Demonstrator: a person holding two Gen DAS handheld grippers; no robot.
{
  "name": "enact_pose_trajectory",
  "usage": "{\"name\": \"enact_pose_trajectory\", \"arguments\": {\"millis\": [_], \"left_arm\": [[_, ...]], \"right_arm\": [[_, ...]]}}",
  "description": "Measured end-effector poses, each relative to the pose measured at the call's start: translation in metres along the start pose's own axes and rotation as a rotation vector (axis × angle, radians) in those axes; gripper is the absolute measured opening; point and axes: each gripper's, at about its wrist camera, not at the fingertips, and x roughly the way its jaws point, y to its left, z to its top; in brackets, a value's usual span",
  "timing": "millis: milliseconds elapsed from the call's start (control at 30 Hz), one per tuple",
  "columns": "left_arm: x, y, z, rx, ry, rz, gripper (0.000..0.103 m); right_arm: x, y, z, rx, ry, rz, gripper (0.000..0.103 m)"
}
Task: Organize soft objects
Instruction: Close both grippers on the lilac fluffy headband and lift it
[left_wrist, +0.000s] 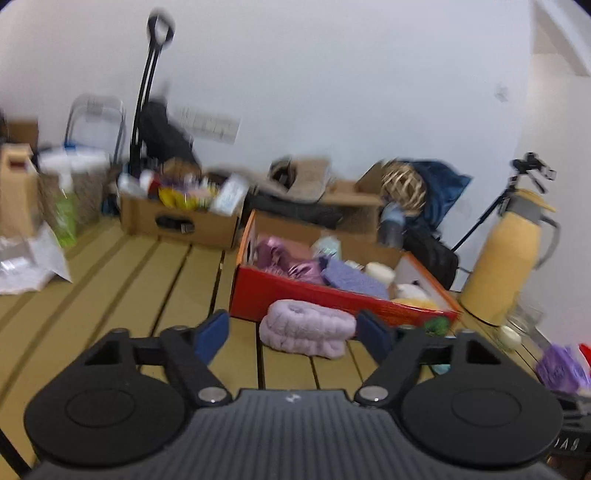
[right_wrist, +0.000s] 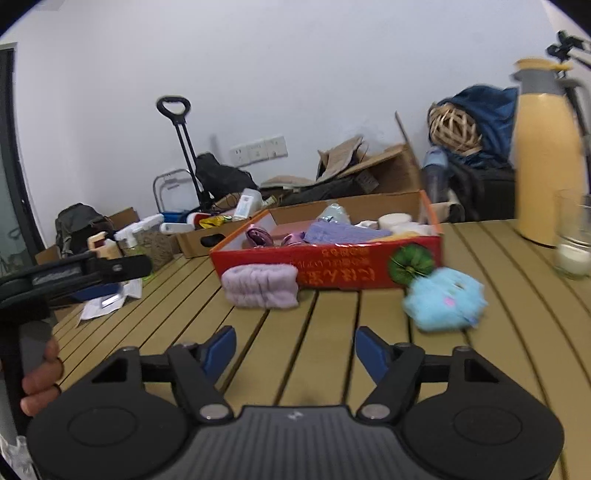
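Observation:
A red cardboard box (left_wrist: 325, 295) (right_wrist: 332, 266) on the slatted table holds several soft items, among them a purple cloth (left_wrist: 351, 277) (right_wrist: 343, 232) and a shiny pink pouch (left_wrist: 284, 258). A rolled lilac headband (left_wrist: 306, 328) (right_wrist: 262, 282) lies on the table against the box's front. A fluffy light-blue plush (right_wrist: 443, 299) lies to its right. My left gripper (left_wrist: 295, 332) is open, its blue pads either side of the headband, a little short of it. My right gripper (right_wrist: 295, 350) is open and empty above bare table. The left gripper's body (right_wrist: 74, 273) shows at the right view's left edge.
A yellow thermos (left_wrist: 506, 254) (right_wrist: 546, 155) and a glass (right_wrist: 574, 236) stand at the table's right. A purple item (left_wrist: 561, 365) lies at the right edge. Cardboard boxes (left_wrist: 181, 218), bags and a trolley handle (right_wrist: 181, 147) crowd the floor behind the table.

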Motion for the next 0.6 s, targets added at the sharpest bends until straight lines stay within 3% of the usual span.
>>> {"name": "enact_pose_trajectory", "arguments": {"millis": [67, 200, 333, 367, 433, 467, 533, 567, 600], "left_arm": [[0.037, 0.008, 0.009, -0.028, 0.050, 0.002, 0.059], [0.090, 0.021, 0.018, -0.067, 0.125, -0.033, 0.054], [0.115, 0.024, 0.016, -0.062, 0.170, -0.071, 0.022], [0.116, 0.025, 0.013, -0.059, 0.176, -0.084, 0.021], [0.112, 0.025, 0.007, -0.030, 0.188, -0.076, 0.021], [0.106, 0.026, 0.003, -0.012, 0.192, -0.088, 0.021], [0.091, 0.029, -0.005, 0.000, 0.218, -0.106, 0.030], [0.081, 0.032, -0.010, 0.001, 0.222, -0.136, 0.050], [0.069, 0.036, -0.014, -0.004, 0.201, -0.165, 0.056]], "right_arm": [[0.031, -0.005, 0.014, 0.031, 0.010, 0.023, 0.064], [0.093, -0.012, 0.039, 0.103, 0.043, 0.060, 0.060], [0.146, -0.014, 0.053, 0.141, 0.069, 0.076, 0.048], [0.157, -0.015, 0.055, 0.152, 0.075, 0.078, 0.046], [0.176, -0.016, 0.053, 0.145, 0.093, 0.072, 0.023], [0.181, -0.016, 0.050, 0.144, 0.128, 0.077, 0.017], [0.173, -0.014, 0.041, 0.136, 0.153, 0.127, 0.015], [0.165, -0.012, 0.036, 0.120, 0.162, 0.134, 0.018], [0.157, -0.010, 0.031, 0.112, 0.170, 0.133, 0.021]]}}
